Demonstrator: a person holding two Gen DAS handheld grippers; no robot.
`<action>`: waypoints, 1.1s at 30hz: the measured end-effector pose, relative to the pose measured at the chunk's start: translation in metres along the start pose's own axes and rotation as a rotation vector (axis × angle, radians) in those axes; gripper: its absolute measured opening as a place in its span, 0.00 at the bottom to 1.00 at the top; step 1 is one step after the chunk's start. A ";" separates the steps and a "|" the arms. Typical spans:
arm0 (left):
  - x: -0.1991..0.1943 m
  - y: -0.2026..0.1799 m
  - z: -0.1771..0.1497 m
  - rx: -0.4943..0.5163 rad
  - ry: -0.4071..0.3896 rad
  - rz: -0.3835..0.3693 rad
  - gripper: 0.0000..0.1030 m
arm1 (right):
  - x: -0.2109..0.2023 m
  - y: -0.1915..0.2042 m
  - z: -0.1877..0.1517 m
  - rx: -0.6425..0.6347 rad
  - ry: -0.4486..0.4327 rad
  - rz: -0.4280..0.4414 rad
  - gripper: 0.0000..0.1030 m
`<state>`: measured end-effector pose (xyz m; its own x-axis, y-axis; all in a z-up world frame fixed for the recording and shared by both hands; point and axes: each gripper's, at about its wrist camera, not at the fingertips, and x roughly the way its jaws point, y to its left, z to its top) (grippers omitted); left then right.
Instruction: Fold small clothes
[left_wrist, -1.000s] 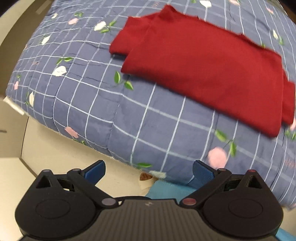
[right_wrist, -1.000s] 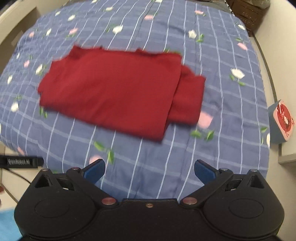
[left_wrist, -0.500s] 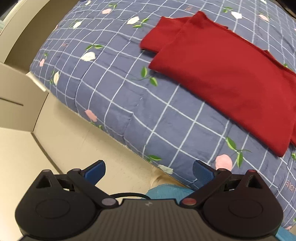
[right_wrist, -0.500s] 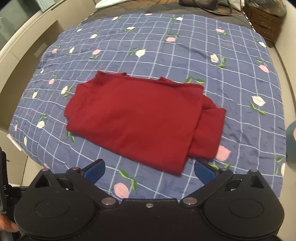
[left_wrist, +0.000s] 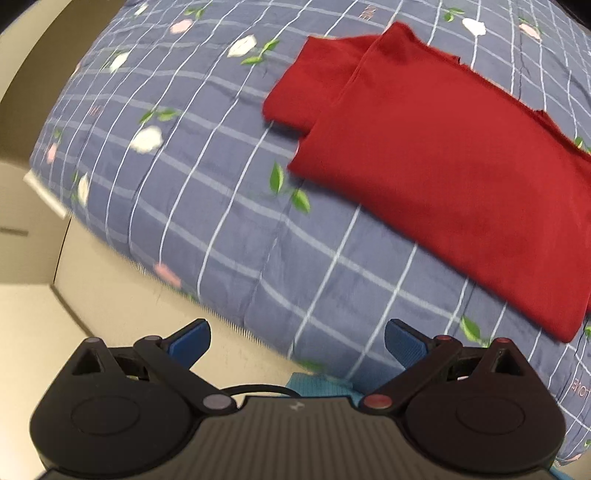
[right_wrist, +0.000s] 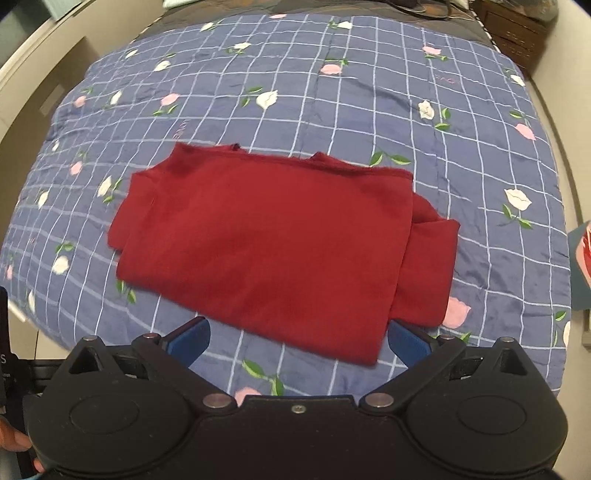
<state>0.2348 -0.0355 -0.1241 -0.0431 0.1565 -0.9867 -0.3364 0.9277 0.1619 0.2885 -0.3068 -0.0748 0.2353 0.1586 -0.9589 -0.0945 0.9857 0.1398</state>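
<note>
Bed: blue checked quilt (right_wrist: 332, 92) with flowers covers it.
Red shirt (right_wrist: 266, 243): folded flat on the quilt's near half, sleeves tucked under.
Left gripper (left_wrist: 297, 343): spread wide, empty, above the quilt's edge.
Right gripper (right_wrist: 298, 341): spread wide, empty, above the shirt's near edge.

Both wrist views overlook same red garment (left_wrist: 443, 166) (right_wrist: 266, 243).

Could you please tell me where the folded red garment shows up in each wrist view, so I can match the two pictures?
Left wrist view: the red garment lies upper right, running off the right edge.
Right wrist view: the garment lies in the middle, just beyond the open fingers.
Shared landmark: the blue checked floral quilt under it.
</note>
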 end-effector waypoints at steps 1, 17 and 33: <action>0.001 0.000 0.008 0.015 -0.002 -0.004 0.99 | 0.003 0.003 0.003 0.012 0.004 -0.011 0.99; 0.015 0.015 0.072 0.141 0.017 -0.063 0.99 | 0.078 0.040 0.004 0.160 0.172 -0.092 0.99; 0.033 0.025 0.091 0.180 0.047 -0.018 0.99 | 0.139 0.060 0.041 0.039 0.120 -0.182 0.99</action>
<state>0.3102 0.0237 -0.1512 -0.0838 0.1276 -0.9883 -0.1642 0.9764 0.1400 0.3556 -0.2235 -0.1893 0.1283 -0.0283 -0.9913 -0.0226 0.9993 -0.0315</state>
